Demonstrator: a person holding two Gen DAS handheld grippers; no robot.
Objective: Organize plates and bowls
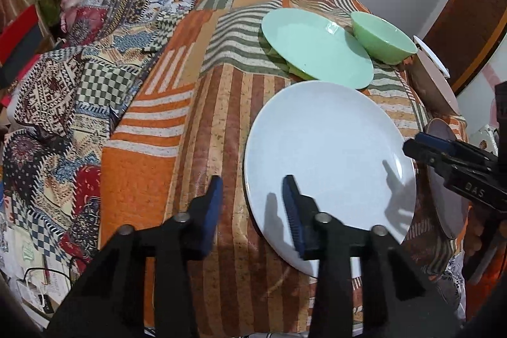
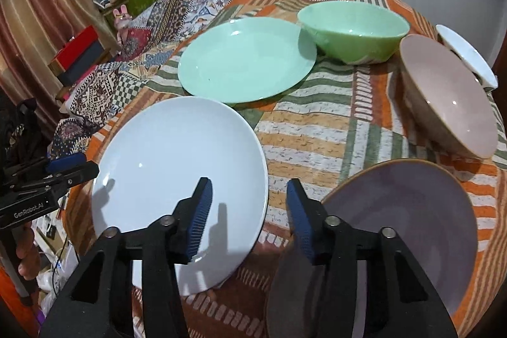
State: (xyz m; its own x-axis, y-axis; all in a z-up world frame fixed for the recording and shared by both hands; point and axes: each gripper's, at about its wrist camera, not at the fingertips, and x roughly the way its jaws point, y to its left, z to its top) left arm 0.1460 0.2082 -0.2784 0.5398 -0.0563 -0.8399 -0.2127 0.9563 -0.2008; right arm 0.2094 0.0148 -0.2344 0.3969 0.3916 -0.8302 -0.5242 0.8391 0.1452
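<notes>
— While I hold both grippers over the table [image 2: 317, 129], count for me.

— Three plates: white plate [image 2: 177, 167], green plate [image 2: 247, 62], lilac plate [image 2: 412, 227]. Three bowls: green bowl [image 2: 351, 30], pink bowl [image 2: 450, 97], white bowl [image 2: 469, 56].

— Any writing?

— "GenRobot.AI" on the left gripper [image 1: 252, 198].

— Jaws?

— Both released, gripping nothing. My left ones straddle the white plate's left rim; the right gripper [image 2: 248, 205] spans the cloth between white and lilac plates.

"GenRobot.AI" on left gripper [image 2: 68, 168] body ("DAS" on right gripper [image 1: 415, 144]).
</notes>
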